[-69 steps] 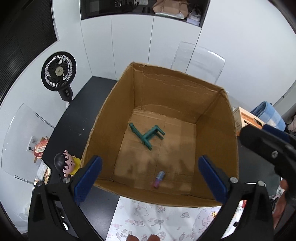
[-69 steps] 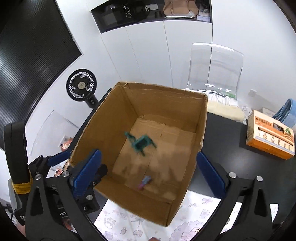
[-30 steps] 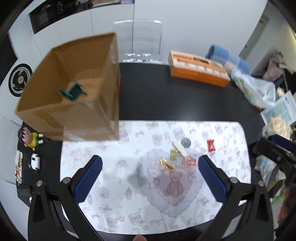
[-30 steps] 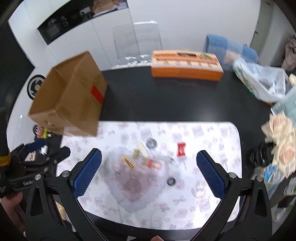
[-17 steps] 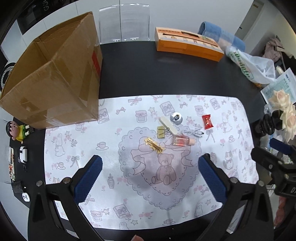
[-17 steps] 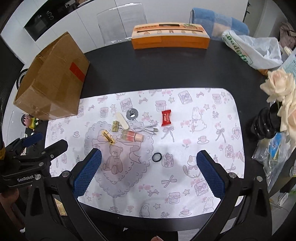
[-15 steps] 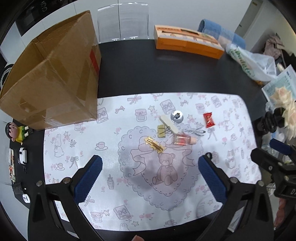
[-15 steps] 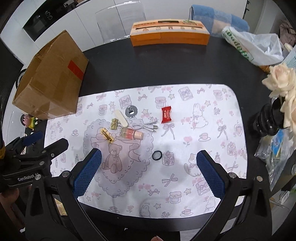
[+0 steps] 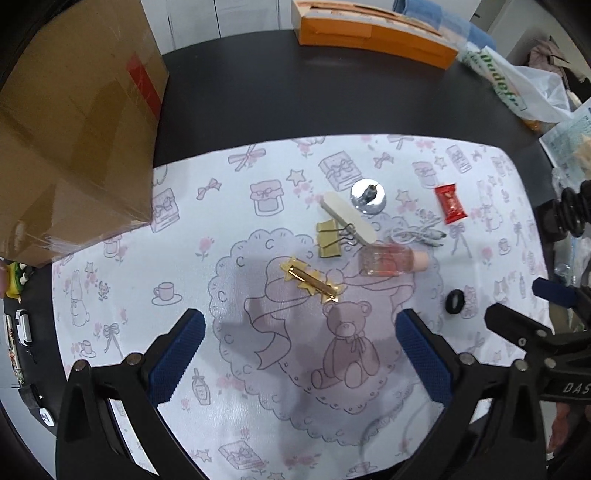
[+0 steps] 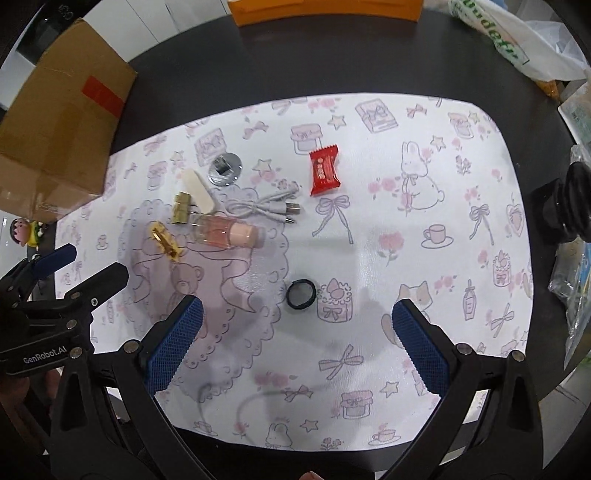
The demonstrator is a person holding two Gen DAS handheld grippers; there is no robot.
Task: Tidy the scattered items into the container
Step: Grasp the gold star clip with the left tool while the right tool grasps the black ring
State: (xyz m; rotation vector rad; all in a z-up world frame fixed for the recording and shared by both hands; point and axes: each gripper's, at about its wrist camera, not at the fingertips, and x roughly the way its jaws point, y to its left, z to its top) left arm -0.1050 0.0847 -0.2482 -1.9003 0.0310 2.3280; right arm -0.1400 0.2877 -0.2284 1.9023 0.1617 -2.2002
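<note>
Both tongs hung over the patterned mat (image 9: pixel 122 288) on the black bench (image 9: pixel 258 92), and each held nothing. The left tongs (image 9: pixel 300 347) stood spread wide, their 2 blue pads framing the printed bear just below the gold hair clip (image 9: pixel 312 282). The right tongs (image 10: pixel 295 339) were likewise spread wide, with the black ring (image 10: pixel 301 293) lying on the mat just ahead of the gap between their pads.

The scattered items lay clustered near the mat's middle. A gold binder clip (image 9: pixel 328 239) touched a cream oval stick (image 9: pixel 349 218), and a round silver piece (image 9: pixel 368 195) sat just beyond the stick. A clear bottle (image 10: pixel 229 232) of pink liquid lay on its side beside the binder clip, with a coiled white cable (image 10: pixel 266 206) just past it. A red candy wrapper (image 10: pixel 324 170) lay apart from the cluster, on the right.

The cardboard box (image 9: pixel 74 122) stood at the mat's far left corner, its base overlapping the mat's edge; from these views only its outer walls showed. An orange carton (image 9: pixel 373 33) lay at the far edge of the bench, and a white plastic bag (image 10: pixel 517 40) lay to its right.
</note>
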